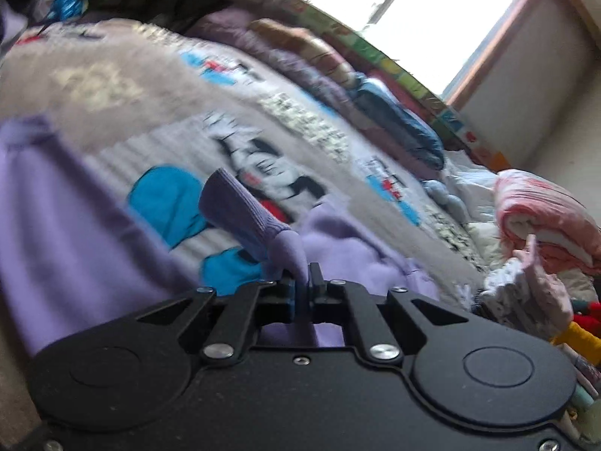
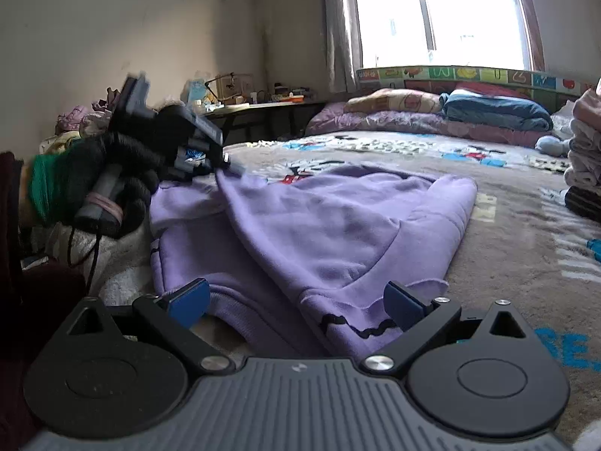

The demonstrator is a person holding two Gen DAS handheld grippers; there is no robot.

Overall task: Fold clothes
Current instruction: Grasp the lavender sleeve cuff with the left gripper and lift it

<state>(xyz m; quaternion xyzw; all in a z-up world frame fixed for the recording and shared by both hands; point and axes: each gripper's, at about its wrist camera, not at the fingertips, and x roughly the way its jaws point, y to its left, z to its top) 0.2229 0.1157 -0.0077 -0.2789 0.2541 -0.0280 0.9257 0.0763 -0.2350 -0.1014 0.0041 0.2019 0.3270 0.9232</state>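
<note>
Daylight from one big window (image 2: 439, 15) falls on a bed covered by a grey cartoon-print blanket (image 2: 507, 203), with a low desk (image 2: 263, 107) against the far wall at about 11 o'clock in the right wrist view. One lavender hoodie (image 2: 338, 225) lies on the blanket, spread in the middle of that view, with its long axis running from the ribbed hem at 6 o'clock up toward the left gripper at 10 o'clock. It is soft fleece, rumpled into broad folds, with one black wavy line stitched near the hem and ribbed knit at the cuff (image 1: 240, 206) (that cuff stands up at 12 o'clock from the left jaws, tilted toward 11 o'clock).

Two grippers show. The left gripper (image 1: 302, 276) has its jaws pinched tight on a bunch of the lavender sleeve just below the cuff; in the right wrist view the same tool (image 2: 225, 161) is carried by a hand in a dark glove (image 2: 124, 173) with a green cuff, lifting the fabric into a ridge. The right gripper (image 2: 296, 300) hovers low over the hem with its two blue pads wide apart and nothing between them.

At 1 o'clock lie folded quilts (image 2: 432, 112), three layers or so, and one stack of folded clothes (image 2: 586, 150) sits at 3 o'clock.
</note>
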